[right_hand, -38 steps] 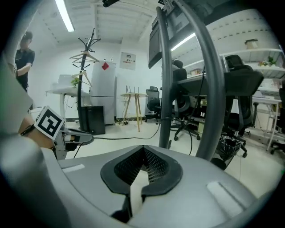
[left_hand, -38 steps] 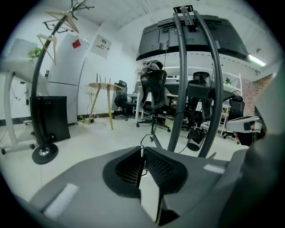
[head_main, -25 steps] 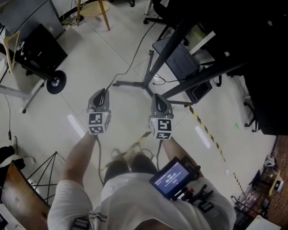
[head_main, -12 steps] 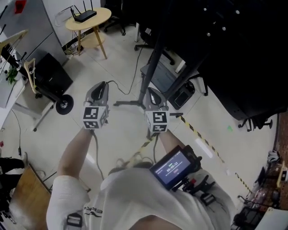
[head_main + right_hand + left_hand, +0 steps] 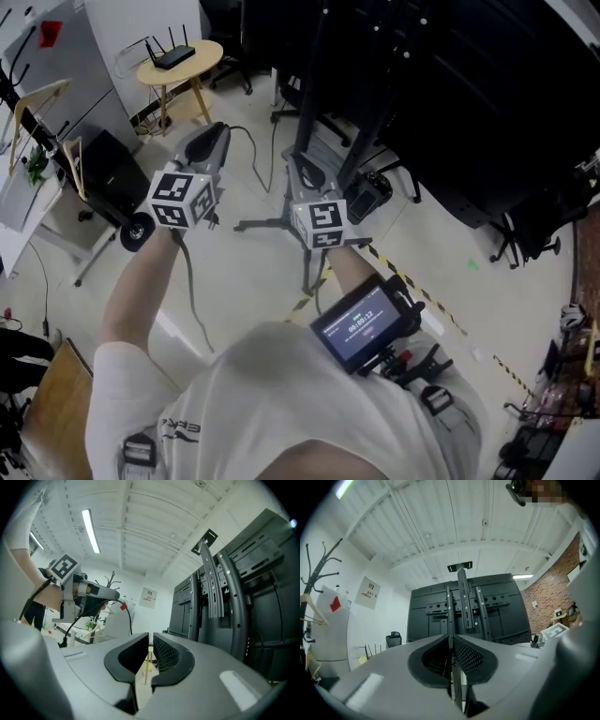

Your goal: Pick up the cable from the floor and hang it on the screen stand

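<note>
The left tongs (image 5: 450, 638) are clenched on the cable (image 5: 128, 615), which droops from their tip toward the floor. The stand (image 5: 461, 597) rises straight ahead of them, its posts upright and its top bracket above the tips. The right tongs (image 5: 151, 637) have just been opening and stand released with nothing between them; the stand's posts lie ahead and to their right, and the left tongs are off to their left. The hanging looks to be the left tongs' job: carry the cable forward and up, then drape it across the upright posts.
</note>
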### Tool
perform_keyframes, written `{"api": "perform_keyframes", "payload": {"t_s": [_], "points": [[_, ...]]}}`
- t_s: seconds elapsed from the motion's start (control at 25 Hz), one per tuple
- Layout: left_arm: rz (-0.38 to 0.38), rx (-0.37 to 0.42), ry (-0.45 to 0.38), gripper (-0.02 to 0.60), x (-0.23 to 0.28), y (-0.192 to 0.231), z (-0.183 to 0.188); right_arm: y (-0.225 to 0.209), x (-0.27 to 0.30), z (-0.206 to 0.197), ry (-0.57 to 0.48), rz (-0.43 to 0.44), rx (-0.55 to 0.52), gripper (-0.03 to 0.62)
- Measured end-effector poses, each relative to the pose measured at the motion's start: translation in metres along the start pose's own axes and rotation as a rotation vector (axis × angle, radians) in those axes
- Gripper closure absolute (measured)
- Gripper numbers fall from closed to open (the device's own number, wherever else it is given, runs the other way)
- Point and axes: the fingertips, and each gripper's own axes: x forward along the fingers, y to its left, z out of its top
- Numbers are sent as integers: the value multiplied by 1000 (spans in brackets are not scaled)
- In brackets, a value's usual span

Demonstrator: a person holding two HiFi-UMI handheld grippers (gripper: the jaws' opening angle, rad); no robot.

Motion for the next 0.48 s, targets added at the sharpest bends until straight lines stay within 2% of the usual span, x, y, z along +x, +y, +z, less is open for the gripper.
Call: {"api": "perform_keyframes", "payload": {"t_s": [0.28, 0.48], "points": [[-76, 14, -61, 549, 13, -12, 66, -6, 5, 52, -76, 1, -26, 529], [-156, 33, -99, 549, 23, -37, 111, -15, -1, 48, -53, -5, -24, 511]]}}
